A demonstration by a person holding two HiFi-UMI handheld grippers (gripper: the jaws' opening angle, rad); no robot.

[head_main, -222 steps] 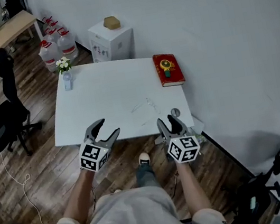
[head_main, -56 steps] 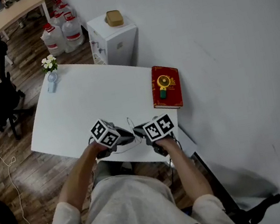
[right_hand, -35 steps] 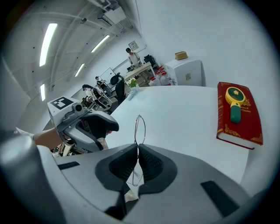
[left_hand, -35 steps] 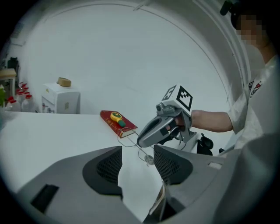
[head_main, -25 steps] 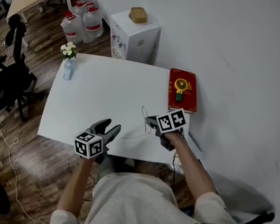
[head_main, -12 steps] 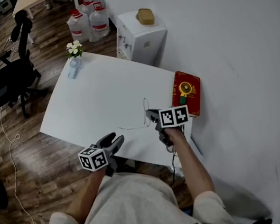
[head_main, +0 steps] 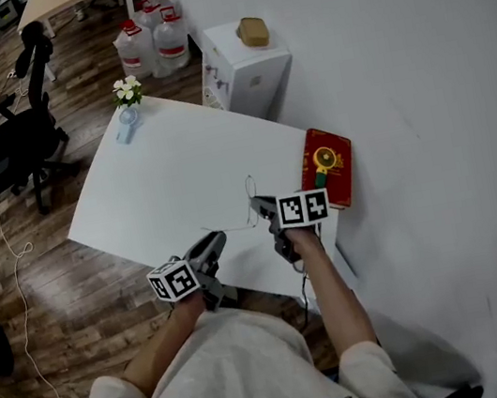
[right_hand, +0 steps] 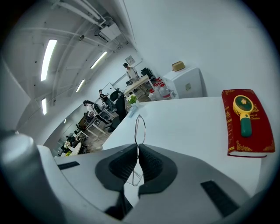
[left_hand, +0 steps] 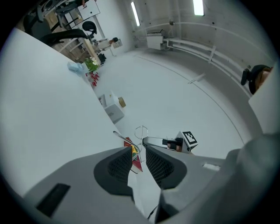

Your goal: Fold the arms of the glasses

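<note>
The thin wire glasses (head_main: 249, 189) are held up over the near right part of the white table (head_main: 169, 179). My right gripper (head_main: 259, 205) is shut on their frame; in the right gripper view one lens (right_hand: 139, 129) stands above the jaws (right_hand: 137, 151). One arm of the glasses sticks out to the left. My left gripper (head_main: 218, 238) is at that arm's end. Its jaws have just been closing, and in the left gripper view (left_hand: 139, 151) the arm runs between the pads, which still show a narrow gap. The lens (left_hand: 141, 131) shows just beyond.
A red book (head_main: 327, 168) with a yellow and green toy lies at the table's right edge. A small vase of flowers (head_main: 126, 105) stands at the far left corner. Beyond are a white cabinet (head_main: 248, 60), water bottles (head_main: 152, 41) and an office chair (head_main: 19, 138).
My left gripper has moved up and right to the glasses' loose arm, rolled over, and its jaws have narrowed. The right gripper has kept its grip and hardly moved.
</note>
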